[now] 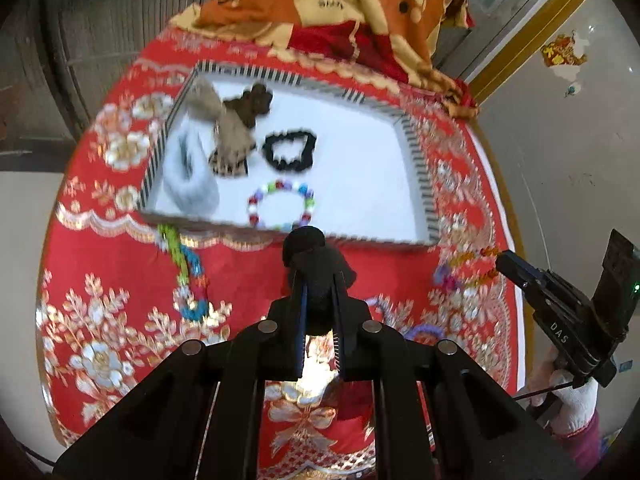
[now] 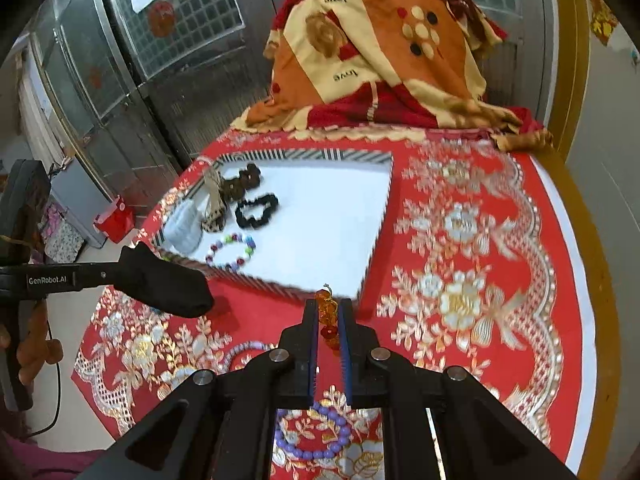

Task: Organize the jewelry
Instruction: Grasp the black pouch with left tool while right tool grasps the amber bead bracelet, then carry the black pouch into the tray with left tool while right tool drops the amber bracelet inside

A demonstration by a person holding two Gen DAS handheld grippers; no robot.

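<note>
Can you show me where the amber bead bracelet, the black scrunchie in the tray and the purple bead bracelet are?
amber bead bracelet [image 2: 329, 322]: right wrist view, on beads pinched between the tongs.
black scrunchie [image 1: 308, 139]: left wrist view, on its right-hand ruffled band.
purple bead bracelet [image 2: 343, 438]: right wrist view, on beads at the loop's right side.
</note>
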